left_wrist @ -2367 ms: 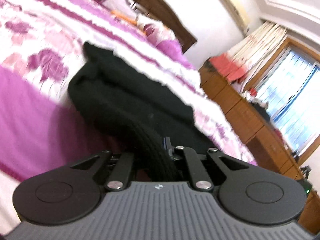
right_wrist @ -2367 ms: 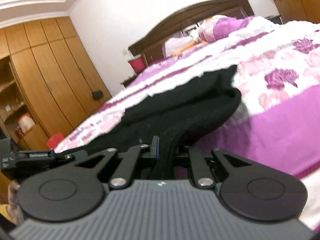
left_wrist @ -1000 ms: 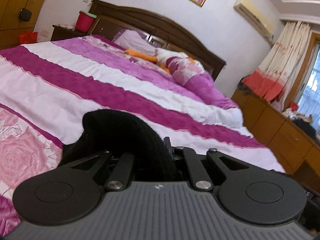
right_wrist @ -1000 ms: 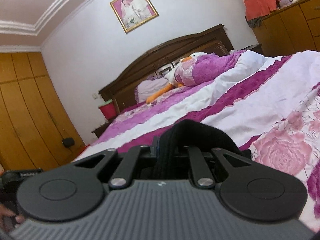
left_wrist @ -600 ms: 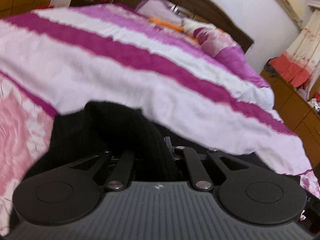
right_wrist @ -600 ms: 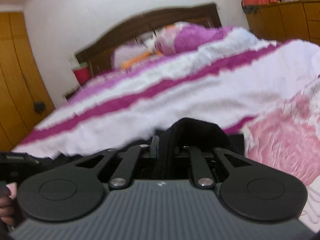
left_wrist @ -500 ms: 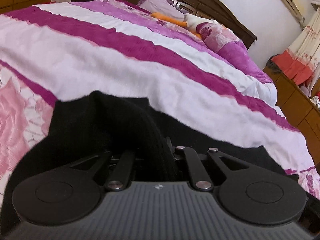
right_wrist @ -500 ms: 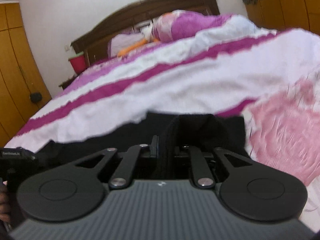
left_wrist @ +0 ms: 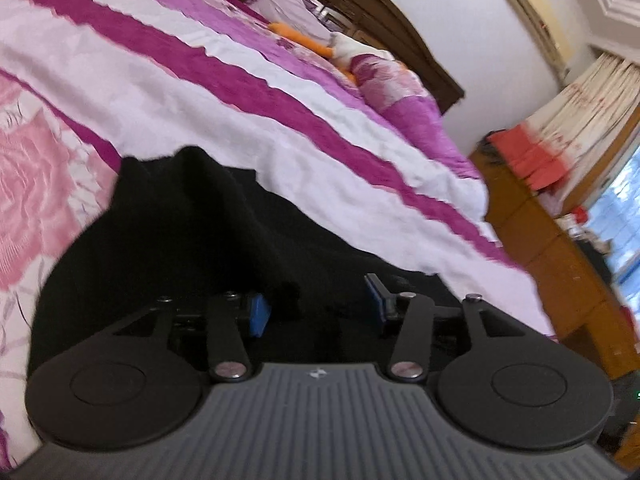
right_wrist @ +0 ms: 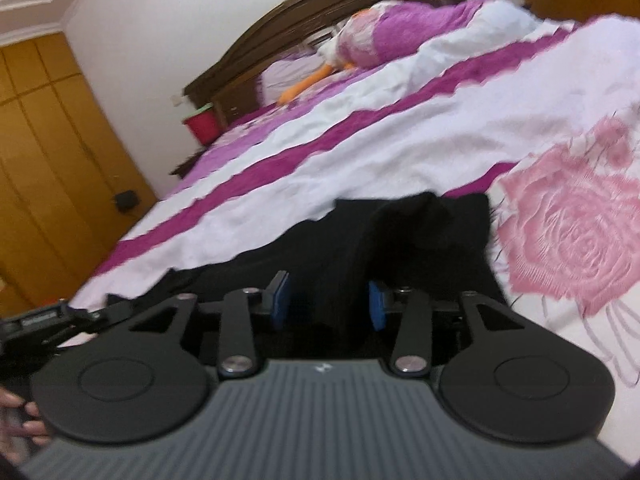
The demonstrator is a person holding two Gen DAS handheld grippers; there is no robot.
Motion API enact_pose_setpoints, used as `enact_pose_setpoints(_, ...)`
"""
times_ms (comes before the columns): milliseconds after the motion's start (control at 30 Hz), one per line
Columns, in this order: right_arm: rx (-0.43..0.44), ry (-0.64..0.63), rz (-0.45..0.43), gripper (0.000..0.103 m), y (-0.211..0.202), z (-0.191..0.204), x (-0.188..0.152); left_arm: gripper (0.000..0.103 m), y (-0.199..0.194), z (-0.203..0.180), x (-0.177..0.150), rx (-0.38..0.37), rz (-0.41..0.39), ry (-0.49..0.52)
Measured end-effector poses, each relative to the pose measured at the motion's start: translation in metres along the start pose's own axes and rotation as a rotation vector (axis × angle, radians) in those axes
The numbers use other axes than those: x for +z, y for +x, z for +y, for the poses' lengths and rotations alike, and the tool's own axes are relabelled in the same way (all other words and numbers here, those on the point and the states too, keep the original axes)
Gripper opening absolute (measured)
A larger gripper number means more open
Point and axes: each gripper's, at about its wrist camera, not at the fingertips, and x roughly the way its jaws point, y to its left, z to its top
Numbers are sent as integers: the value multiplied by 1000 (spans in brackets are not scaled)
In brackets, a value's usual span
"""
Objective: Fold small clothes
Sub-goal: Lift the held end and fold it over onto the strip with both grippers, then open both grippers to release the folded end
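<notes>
A black knit garment (left_wrist: 192, 224) lies spread on the purple and white bedspread (left_wrist: 248, 120), right in front of both grippers. My left gripper (left_wrist: 316, 304) is open, its blue pads (left_wrist: 256, 314) apart just above the cloth. In the right wrist view the garment (right_wrist: 432, 232) has a raised fold at its far corner. My right gripper (right_wrist: 328, 300) is open too, with cloth lying between the blue pads (right_wrist: 280, 296) but not pinched.
The bed's dark wooden headboard (left_wrist: 360, 8) and pillows (right_wrist: 384, 44) lie beyond. A wooden dresser (left_wrist: 560, 248) stands on the right, wardrobes (right_wrist: 52, 140) on the left. The other gripper and a hand (right_wrist: 20, 412) show at the right wrist view's left edge.
Both grippers were shut on the black garment and carried it forward and down onto the bed. Now both have opened and the garment lies released on the bedspread.
</notes>
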Motion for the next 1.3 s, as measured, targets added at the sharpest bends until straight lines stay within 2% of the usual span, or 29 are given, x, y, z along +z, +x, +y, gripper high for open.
enact_pose_setpoints(100, 78, 19, 36, 44, 0, -1, 4, 54, 4, 2, 2, -45, 20, -39)
enact_pose_setpoints(200, 108, 8, 40, 44, 5, 0, 9, 54, 14, 1, 10, -20, 16, -34)
enact_pose_setpoints(333, 86, -17, 26, 44, 18, 1, 23, 54, 31, -5, 31, 46, -16, 16)
enact_pose_setpoints(433, 46, -9, -17, 44, 29, -2, 37, 54, 39, -9, 50, 82, -41, 45)
enact_pose_setpoints(533, 24, 65, -41, 44, 38, -12, 48, 54, 43, -4, 66, 106, -58, 5)
enact_pose_setpoints(633, 31, 152, -32, 51, 47, -23, 52, 54, 41, 2, 73, 130, -65, -34)
enact_pose_setpoints(733, 18, 149, -40, 54, 45, -25, 50, 54, 31, 4, 74, 158, -59, -9)
enact_pose_setpoints(800, -6, 117, -50, 66, 38, -24, 49, 55, 21, 6, 73, 182, -56, 12)
enact_pose_setpoints(1000, -20, 68, -45, 66, -1, -32, 45, 65, -24, 20, 67, 218, -44, 61)
enact_pose_setpoints(1100, -63, 3, -37, 66, -25, -34, 36, 74, -45, 29, 56, 234, -23, 91)
enact_pose_setpoints(1233, -106, -42, 0, 66, -48, -41, 20, 78, -70, 43, 36, 227, 8, 99)
enact_pose_setpoints(1300, -98, -36, 28, 66, -57, -45, 9, 79, -78, 49, 26, 214, 26, 88)
